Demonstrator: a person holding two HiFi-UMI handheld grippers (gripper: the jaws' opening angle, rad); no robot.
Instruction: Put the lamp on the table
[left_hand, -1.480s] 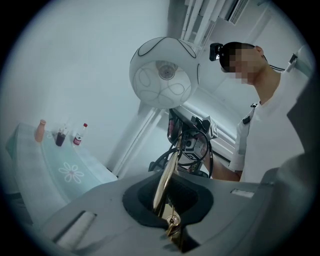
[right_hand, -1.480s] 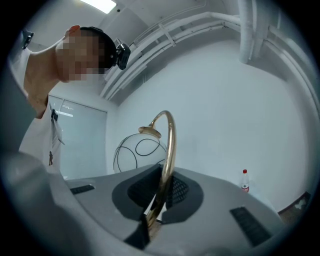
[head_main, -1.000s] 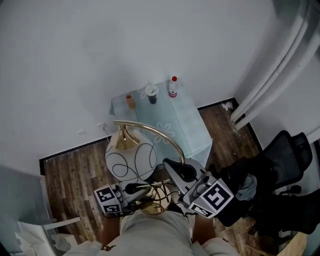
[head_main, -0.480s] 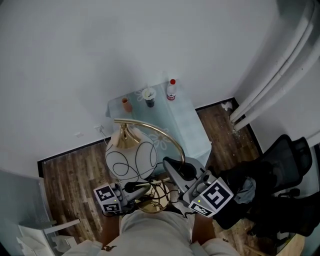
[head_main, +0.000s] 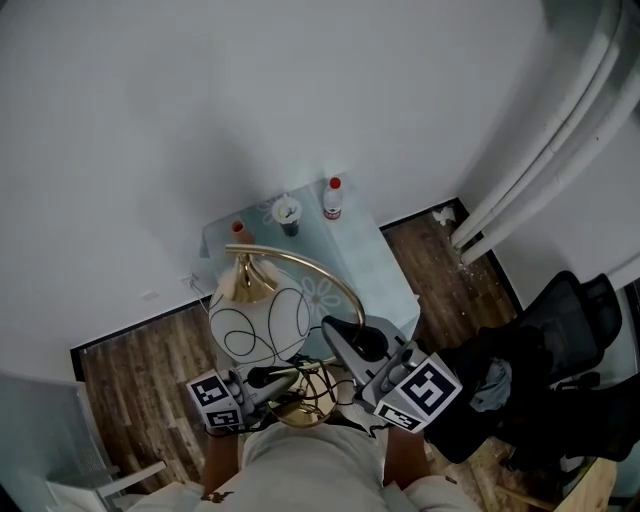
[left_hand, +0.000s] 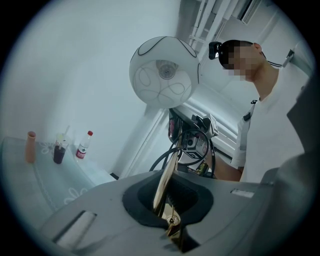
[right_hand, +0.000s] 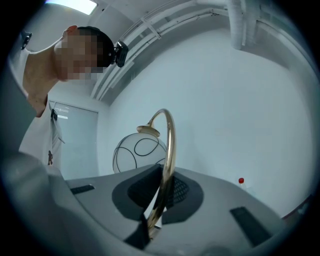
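Observation:
The lamp has a white globe shade (head_main: 258, 318) with black looping lines and a brass arched arm (head_main: 335, 280). Both grippers hold it up in front of the person. My left gripper (head_main: 285, 385) is shut on brass metalwork (left_hand: 164, 187) low on the lamp. My right gripper (head_main: 345, 340) is shut on the arched arm (right_hand: 170, 150). The globe (left_hand: 162, 70) hangs above the left jaws, and shows behind the arm as the globe (right_hand: 137, 150) in the right gripper view. The pale glass-topped table (head_main: 360, 265) stands against the wall beyond the lamp.
On the table's far edge stand a red-capped bottle (head_main: 331, 199), a dark cup with a straw (head_main: 288, 213) and an orange cup (head_main: 238, 230). A black office chair (head_main: 560, 340) is at the right, with white pipes (head_main: 540, 160) along the wall. The floor (head_main: 130, 350) is wood.
The table and its bottle and cups have slid down and left in the head view, nearer the lamp. Both grippers keep their hold on the lamp.

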